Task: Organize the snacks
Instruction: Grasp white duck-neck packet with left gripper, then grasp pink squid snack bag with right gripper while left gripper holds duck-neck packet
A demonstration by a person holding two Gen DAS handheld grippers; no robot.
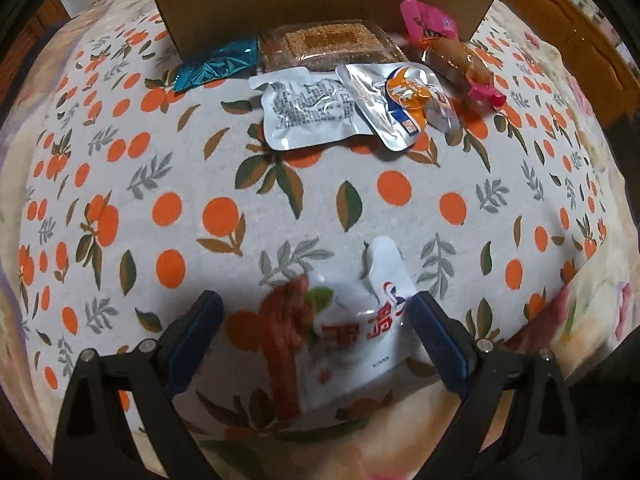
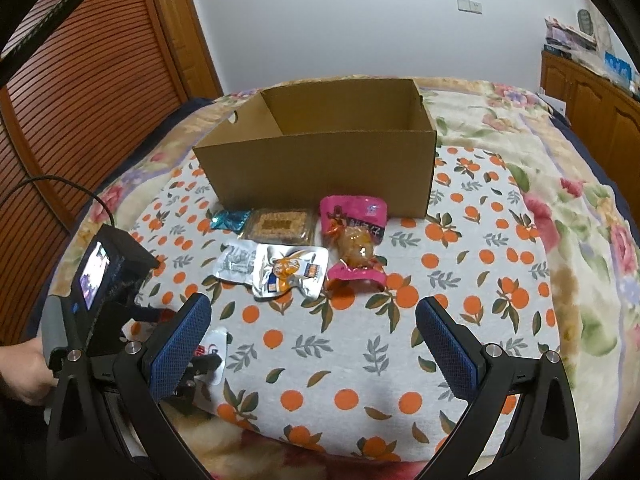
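- Box [image 2: 320, 168]: one, cardboard, open top, my landmark; it stands on the orange-print cloth [image 2: 360, 360] at the far side, nothing visible inside from my right view.
- Left claw [image 1: 316, 344]: spread wide over a white pouch [image 1: 360, 320] with red print; the pouch lies between the fingers, well short of the box, and I cannot tell whether either finger touches it.
- Right claw [image 2: 314, 344]: spread, nothing between the fingers, only bare cloth ahead up to the snacks.
- Snacks before the box front, five counted: one teal packet [image 2: 230, 219] at its left corner, one clear tray [image 2: 280, 224] of crumbed squares beside that, one pink pack [image 2: 356, 236] toward its right.
- Two silver pouches [image 2: 272, 268], overlapping, one row nearer me than the tray.
- Open room: wide strip of cloth between the silver pouches and both claws; more free cloth right of the box.
- Edges: cloth ends on a floral blanket [image 2: 580, 240] all round.
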